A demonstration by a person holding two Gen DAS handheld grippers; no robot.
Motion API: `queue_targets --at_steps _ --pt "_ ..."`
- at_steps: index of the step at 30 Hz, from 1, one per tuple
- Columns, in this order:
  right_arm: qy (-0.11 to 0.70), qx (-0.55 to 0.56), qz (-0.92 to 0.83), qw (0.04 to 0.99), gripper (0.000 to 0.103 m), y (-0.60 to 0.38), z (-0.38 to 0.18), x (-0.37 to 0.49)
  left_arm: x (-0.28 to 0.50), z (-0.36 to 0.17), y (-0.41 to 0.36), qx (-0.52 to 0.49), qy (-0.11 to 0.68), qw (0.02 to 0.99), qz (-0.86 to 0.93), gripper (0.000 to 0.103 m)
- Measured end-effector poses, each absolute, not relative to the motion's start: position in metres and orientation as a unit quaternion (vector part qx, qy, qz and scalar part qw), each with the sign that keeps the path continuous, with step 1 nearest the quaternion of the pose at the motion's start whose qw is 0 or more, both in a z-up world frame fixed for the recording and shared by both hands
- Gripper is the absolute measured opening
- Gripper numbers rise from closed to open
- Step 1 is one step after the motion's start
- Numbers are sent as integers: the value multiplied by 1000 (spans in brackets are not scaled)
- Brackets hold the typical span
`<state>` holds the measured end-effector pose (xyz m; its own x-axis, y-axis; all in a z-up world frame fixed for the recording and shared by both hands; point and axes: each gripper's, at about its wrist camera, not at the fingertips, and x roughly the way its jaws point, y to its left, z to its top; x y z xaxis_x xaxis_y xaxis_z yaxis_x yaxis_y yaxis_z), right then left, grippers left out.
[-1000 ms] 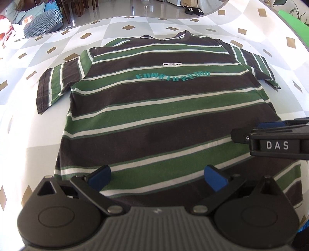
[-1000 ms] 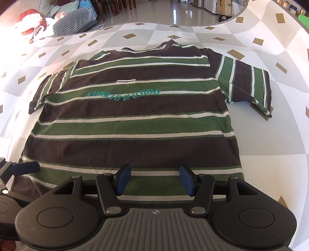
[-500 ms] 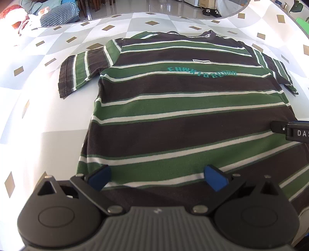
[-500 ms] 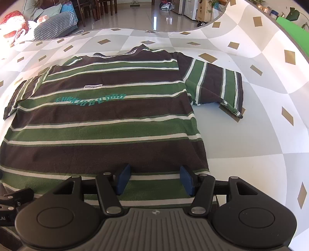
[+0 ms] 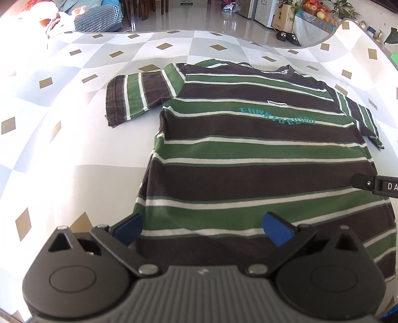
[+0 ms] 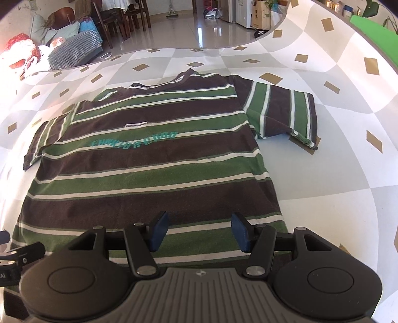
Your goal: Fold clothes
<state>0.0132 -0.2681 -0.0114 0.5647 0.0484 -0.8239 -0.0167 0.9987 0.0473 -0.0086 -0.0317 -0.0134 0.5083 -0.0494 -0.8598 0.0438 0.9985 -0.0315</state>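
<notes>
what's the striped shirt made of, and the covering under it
Striped shirt: looks like soft knit cotton jersey, matte, lying limp and flat with a ribbed collar; blend can't be told. Table covering: probably wipeable vinyl or oilcloth, smooth with a faint sheen and a printed diamond pattern.

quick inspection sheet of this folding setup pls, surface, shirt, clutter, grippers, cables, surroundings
surface: table under a grey and white checked cloth with gold diamonds
job's things: striped t-shirt spread flat, front up, sleeves out, not yet folded
clutter: nothing seen on the table
grippers: left gripper open over the hem's left corner; right gripper open over the hem's right part
cables: nothing seen
surroundings: tiled floor, chairs, slippers
</notes>
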Motion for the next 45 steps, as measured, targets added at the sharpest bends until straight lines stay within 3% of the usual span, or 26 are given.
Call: queue_targets --at_steps 24,38,45 --pt "474 -24 61 878 55 -236 -29 7 -69 -34 -53 80 516 849 -78 103" --pt "469 -22 50 882 55 -239 -30 10 -75 -34 -23 53 546 836 -10 103" --pt "468 -9 53 882 55 -245 -29 15 -77 -28 -26 51 526 848 -34 103"
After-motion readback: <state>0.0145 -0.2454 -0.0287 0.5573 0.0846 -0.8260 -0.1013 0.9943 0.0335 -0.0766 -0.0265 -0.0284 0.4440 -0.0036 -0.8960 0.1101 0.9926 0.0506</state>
